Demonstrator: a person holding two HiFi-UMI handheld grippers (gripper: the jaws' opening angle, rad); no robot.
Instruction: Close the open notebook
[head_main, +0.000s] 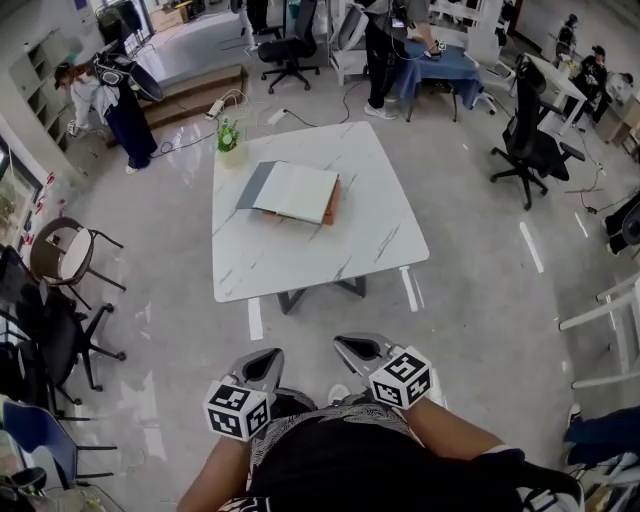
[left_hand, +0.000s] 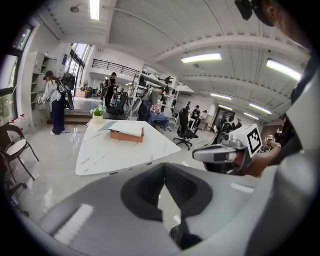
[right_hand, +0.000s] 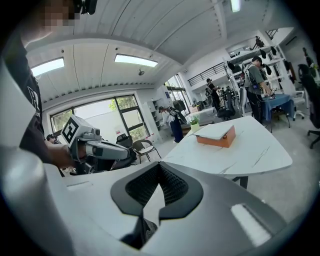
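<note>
Marble table (head_main: 300, 262) bears open notebook (head_main: 296, 190); left gripper (head_main: 264, 362), right gripper (head_main: 352, 350) closed, empty.

Left gripper (head_main: 266, 358), right gripper (head_main: 347, 346) — jaws together, empty

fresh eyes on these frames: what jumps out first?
First, the white marble table in the middle of the floor, with the open notebook lying pages-up toward its far side and a small potted plant at its far left corner. Next, the left gripper and right gripper low in the head view, both shut, empty and short of the table.
</note>
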